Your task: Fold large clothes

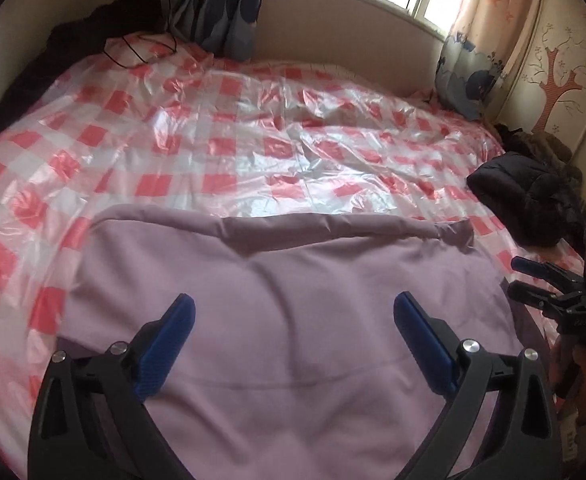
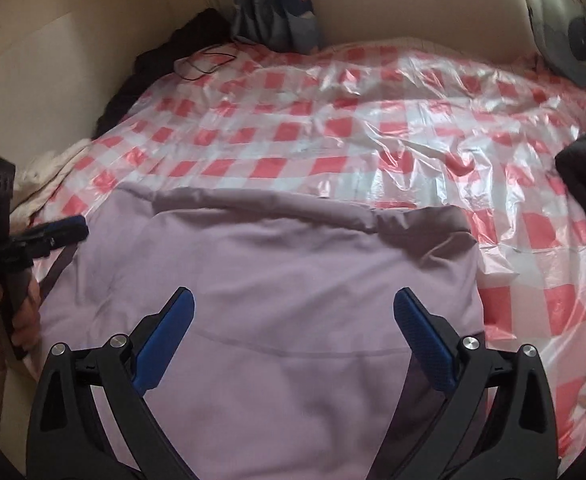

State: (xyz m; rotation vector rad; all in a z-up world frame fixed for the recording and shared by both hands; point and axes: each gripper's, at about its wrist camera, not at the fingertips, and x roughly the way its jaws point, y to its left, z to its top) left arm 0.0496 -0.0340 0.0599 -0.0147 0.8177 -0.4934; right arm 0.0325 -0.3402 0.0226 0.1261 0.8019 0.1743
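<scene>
A large lilac garment (image 1: 285, 304) lies folded flat on the bed, its far edge a rolled fold; it also fills the near part of the right wrist view (image 2: 277, 280). My left gripper (image 1: 293, 312) is open and empty, hovering above the garment's near half. My right gripper (image 2: 293, 308) is open and empty above the same garment, toward its right side. The right gripper shows at the right edge of the left wrist view (image 1: 533, 280), and the left gripper at the left edge of the right wrist view (image 2: 57, 232).
The bed is covered with a shiny red-and-white checked plastic sheet (image 1: 221, 128). A black padded jacket (image 1: 529, 196) lies at the bed's right side. Dark clothes (image 1: 65, 52) and a black cable (image 1: 141, 48) lie at the far left. Curtains (image 1: 229, 4) hang behind.
</scene>
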